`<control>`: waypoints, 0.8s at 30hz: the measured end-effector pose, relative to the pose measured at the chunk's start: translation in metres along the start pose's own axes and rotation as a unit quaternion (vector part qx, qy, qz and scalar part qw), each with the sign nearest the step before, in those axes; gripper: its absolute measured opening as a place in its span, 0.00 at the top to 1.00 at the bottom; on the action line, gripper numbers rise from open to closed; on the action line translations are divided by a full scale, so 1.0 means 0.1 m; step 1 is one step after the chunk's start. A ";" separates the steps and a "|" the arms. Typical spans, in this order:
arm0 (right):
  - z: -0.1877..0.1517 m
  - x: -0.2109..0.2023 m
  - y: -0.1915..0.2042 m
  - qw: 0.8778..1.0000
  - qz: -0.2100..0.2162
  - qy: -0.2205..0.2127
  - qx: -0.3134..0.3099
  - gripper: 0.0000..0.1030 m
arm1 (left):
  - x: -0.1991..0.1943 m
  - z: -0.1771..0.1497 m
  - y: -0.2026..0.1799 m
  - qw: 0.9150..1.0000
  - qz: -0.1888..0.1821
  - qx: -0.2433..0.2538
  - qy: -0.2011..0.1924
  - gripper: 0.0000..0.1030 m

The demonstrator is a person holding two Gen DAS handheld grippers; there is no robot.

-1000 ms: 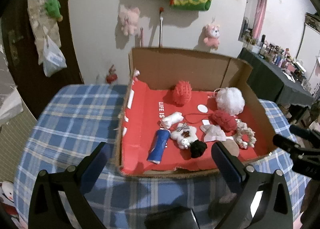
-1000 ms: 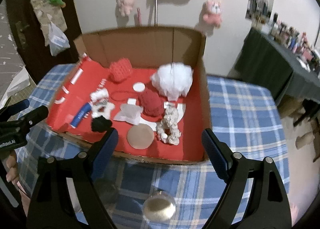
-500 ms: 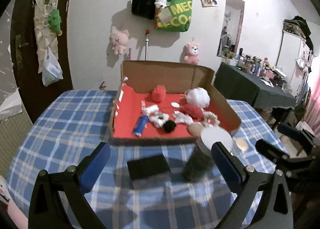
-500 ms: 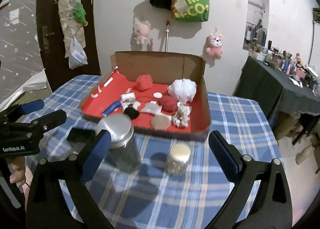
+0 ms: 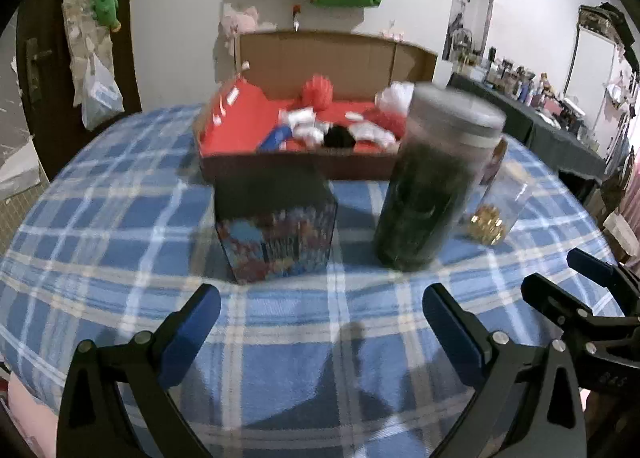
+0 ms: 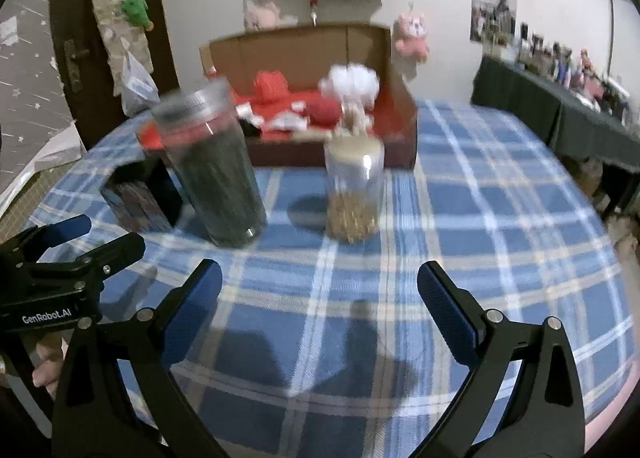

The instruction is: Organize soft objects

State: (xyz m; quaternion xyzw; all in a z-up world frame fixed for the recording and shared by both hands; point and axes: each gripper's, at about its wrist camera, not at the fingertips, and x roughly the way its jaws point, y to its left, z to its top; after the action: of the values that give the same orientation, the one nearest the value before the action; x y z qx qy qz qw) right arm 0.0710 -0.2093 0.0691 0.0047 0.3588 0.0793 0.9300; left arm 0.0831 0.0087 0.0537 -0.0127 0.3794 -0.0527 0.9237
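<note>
A cardboard box [image 5: 296, 168] with a red lining stands at the far side of the table, also in the right wrist view [image 6: 404, 138]. Several soft things lie in it: a red knit ball [image 5: 317, 88], a white pouf [image 6: 354, 82], a black pompom [image 5: 339, 137], a blue roll [image 5: 276, 137]. My left gripper [image 5: 320, 318] is open and empty, low over the near table edge. My right gripper [image 6: 318, 290] is open and empty, beside it to the right. Both are far from the box.
On the blue plaid tablecloth [image 5: 120, 194] between me and the box stand a dark square container [image 5: 276, 226], a tall dark jar with a grey lid [image 5: 432, 182] and a small clear jar of golden bits [image 6: 354, 190]. A dark side table [image 6: 560, 114] stands at right.
Both grippers have pulled back from over the box and dropped low near the table's front edge. The jars and the dark container now stand between them and the box.
</note>
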 end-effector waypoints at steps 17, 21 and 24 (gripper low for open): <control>-0.22 0.52 -0.17 0.997 -0.052 0.062 0.006 0.03 | 0.32 -0.18 -0.08 0.998 0.037 0.014 0.039 0.00; -0.23 0.50 -0.17 0.997 -0.055 0.061 0.006 0.02 | 0.33 -0.18 -0.09 0.998 0.039 0.014 0.040 0.00; -0.23 0.50 -0.17 0.997 -0.055 0.061 0.007 0.02 | 0.34 -0.16 -0.09 0.998 0.040 0.012 0.040 0.00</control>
State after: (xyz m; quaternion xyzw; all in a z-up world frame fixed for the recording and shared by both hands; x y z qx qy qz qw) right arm 0.0944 -0.2199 0.0172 -0.0129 0.4149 0.0256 0.9094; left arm 0.0951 -0.0036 0.0185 0.0158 0.4159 -0.0206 0.9090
